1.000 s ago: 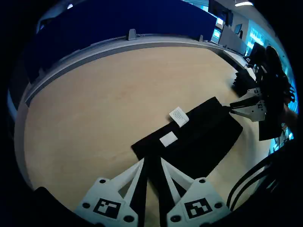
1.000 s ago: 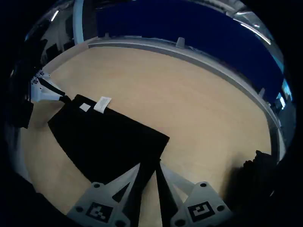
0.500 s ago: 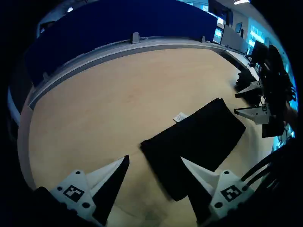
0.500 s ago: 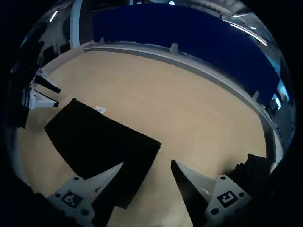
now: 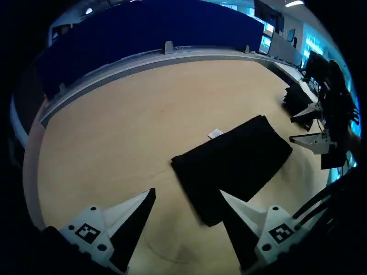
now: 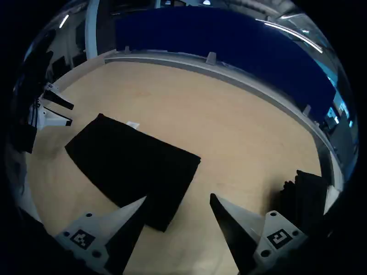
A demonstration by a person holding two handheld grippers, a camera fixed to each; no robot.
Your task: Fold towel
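Note:
A black towel [image 5: 231, 167] lies folded flat on the light wooden table [image 5: 128, 119], with a small white label [image 5: 215, 133] peeking from under its far edge. My left gripper [image 5: 187, 192] hangs open just above the towel's near end, holding nothing. In the left gripper view the right gripper [image 5: 293, 128] stands open beyond the towel's right end. In the right gripper view the same towel [image 6: 133, 160] and its label [image 6: 133, 124] lie ahead, and my right gripper [image 6: 178, 197] is open over the near corner. The left gripper [image 6: 72, 115] is open at the far left.
A stack of dark folded cloths [image 6: 305, 192] sits at the table's right edge, also seen as a dark pile [image 5: 296, 96] behind the right gripper. A grey rail and a blue partition [image 5: 137, 32] bound the table's far side. Bare wood surrounds the towel.
Both grippers, shut on the towel's corners a second ago, have opened, let go and drawn back slightly. The towel has settled flat with its label mostly tucked under.

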